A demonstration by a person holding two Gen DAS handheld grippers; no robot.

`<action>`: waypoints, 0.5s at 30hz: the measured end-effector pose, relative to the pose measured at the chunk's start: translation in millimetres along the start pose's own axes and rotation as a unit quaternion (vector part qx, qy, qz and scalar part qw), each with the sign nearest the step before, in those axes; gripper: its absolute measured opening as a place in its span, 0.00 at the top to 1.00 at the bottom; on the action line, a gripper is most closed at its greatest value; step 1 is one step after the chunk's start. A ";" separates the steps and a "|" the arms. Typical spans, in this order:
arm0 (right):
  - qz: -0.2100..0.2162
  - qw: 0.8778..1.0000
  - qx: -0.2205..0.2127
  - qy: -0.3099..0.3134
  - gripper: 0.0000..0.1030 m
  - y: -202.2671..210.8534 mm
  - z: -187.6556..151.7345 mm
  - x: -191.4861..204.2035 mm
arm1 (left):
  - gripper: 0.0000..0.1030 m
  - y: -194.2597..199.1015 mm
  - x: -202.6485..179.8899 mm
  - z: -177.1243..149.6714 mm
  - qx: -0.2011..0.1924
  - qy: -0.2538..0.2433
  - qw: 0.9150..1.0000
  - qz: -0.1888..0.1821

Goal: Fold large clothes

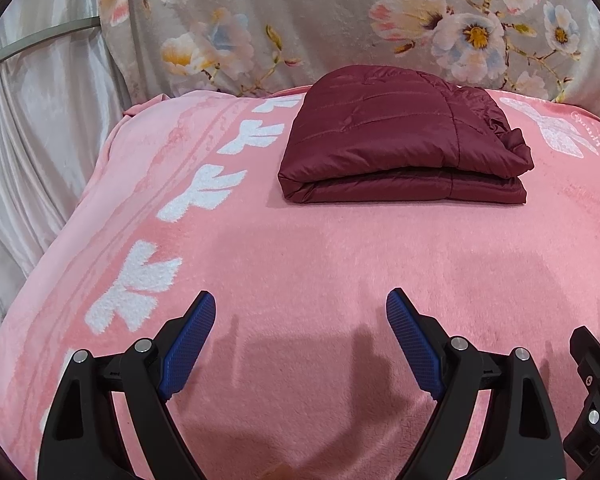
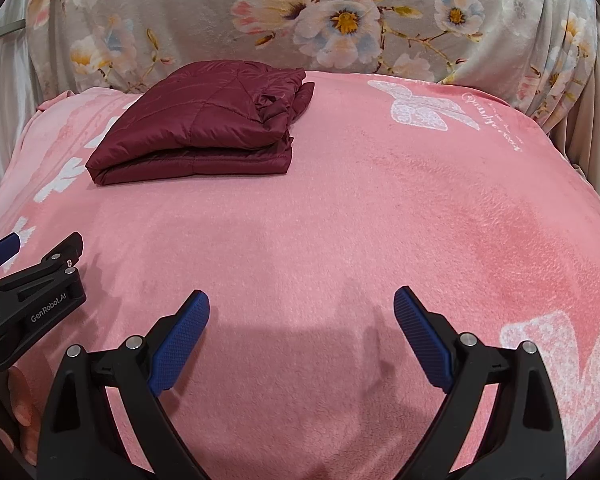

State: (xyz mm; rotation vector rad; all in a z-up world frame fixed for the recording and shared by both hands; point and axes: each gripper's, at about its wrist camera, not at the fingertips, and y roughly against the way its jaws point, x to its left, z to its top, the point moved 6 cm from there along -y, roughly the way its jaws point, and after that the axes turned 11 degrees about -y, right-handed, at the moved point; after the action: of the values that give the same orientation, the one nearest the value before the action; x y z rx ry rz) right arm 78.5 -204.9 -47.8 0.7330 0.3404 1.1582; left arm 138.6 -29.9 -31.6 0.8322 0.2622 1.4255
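Item 1: quilted jacket [image 1: 404, 140], maroon, padded, with a sheen to the shell. It lies folded into a compact stack of layers on the pink blanket [image 1: 300, 264], toward 12 o'clock in the left wrist view and toward 10 o'clock in the right wrist view [image 2: 196, 128]. The folded edge faces the grippers; loose, crumpled ends bunch at its 3 o'clock side. To judge from this, the folding looks largely done.

Handling, judged: light for its bulk, soft and springy, likely to puff open when released. The shell looks slick, so layers may slide over one another. Best hold is probably low on the near folded edge, pinching all layers together, one gripper toward each corner, rather than on the loose ends.

Item 2: left gripper [image 1: 300, 320], at 6 o'clock, jaws spread wide, nothing between them, well apart from the jacket.

Item 3: right gripper [image 2: 302, 316], at 6 o'clock, jaws likewise spread and empty, over bare blanket.

Item 4: floral cloth [image 1: 300, 20], backdrop at 12 o'clock.
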 end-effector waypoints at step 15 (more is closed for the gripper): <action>-0.001 1.000 -0.001 0.001 0.12 0.7 0.0 -0.2 | 0.17 4.1 -1.2 3.0 -0.008 -0.001 1.000 0.005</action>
State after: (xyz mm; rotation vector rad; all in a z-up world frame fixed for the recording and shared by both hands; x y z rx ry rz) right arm 77.9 -204.9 -47.4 0.7301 0.3416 1.1563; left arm 137.1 -32.4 -27.3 0.8234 0.2460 1.4336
